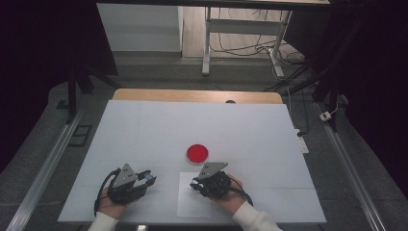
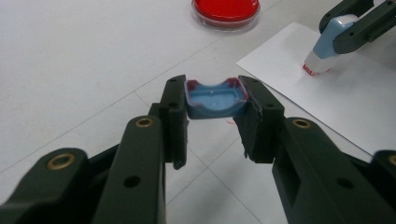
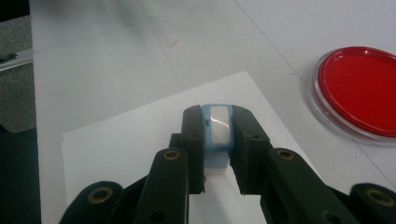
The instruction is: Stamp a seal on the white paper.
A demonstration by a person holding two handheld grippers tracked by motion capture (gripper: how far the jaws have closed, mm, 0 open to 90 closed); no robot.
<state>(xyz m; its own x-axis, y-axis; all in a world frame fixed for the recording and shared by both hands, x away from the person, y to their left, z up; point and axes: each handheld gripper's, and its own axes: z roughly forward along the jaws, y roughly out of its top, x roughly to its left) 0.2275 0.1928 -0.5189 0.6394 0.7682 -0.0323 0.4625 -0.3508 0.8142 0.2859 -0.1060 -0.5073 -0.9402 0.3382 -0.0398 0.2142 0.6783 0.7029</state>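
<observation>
My left gripper is shut on a small blue stamp cap with red ink stains on its rim; in the high view it rests low over the table at the front left. My right gripper is shut on a blue-and-white stamp. The stamp stands with its red face pressed down on a white sheet of paper. In the high view the right gripper is over that sheet's upper left part. A round red ink pad sits just beyond the paper.
The table is covered by a large white sheet, with a strip of wooden table edge at the far side. Dark floor, rails and a desk frame with cables lie beyond. The person's sleeves enter from the bottom.
</observation>
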